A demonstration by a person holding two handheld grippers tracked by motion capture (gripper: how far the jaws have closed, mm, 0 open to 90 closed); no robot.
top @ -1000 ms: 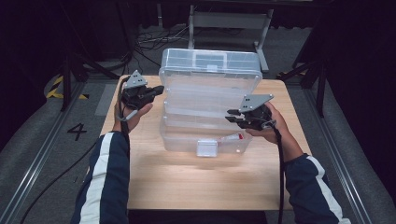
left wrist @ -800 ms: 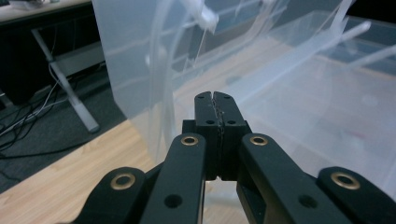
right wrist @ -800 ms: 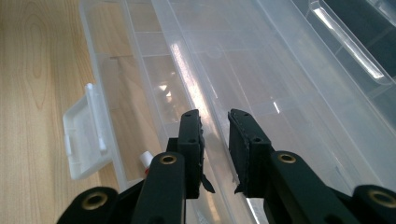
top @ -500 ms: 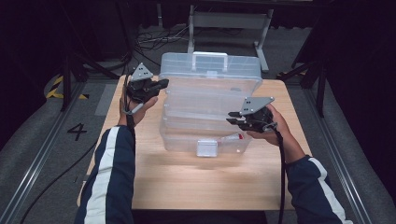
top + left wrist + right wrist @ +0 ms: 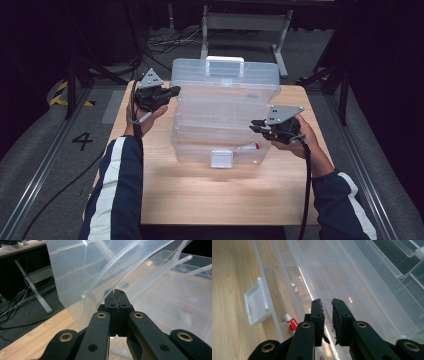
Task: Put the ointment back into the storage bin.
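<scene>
I see a clear plastic multi-tier organiser box (image 5: 225,115) standing mid-bench on the light wooden bench (image 5: 200,200), lid swung up at the far side, trays stepped out toward me. White carry handle (image 5: 225,60) sits on top of the raised lid; white latch (image 5: 222,158) hangs at the near front edge.

Left hand-held gripper (image 5: 172,91) is at the box's upper left corner. In the left gripper view its jaws are clenched together, pads touching, with a curved clear plastic edge of the lid (image 5: 75,277) right at the tips. It may be pinching that thin edge, but I can't confirm it through the clear plastic.

Right hand-held gripper (image 5: 255,125) is at the right side of the box, over a middle tray. Its jaws have just been closing, and a narrow gap remains. The pads (image 5: 338,315) straddle a clear tray rim, not visibly pressing on it.

Small red-and-white tube (image 5: 291,323) lies in the bottom compartment just behind the latch. It has white lettering on the red part, too small to read. A painted "4" (image 5: 82,141) is on the grey floor left of the bench. I see no other readable labels.
</scene>
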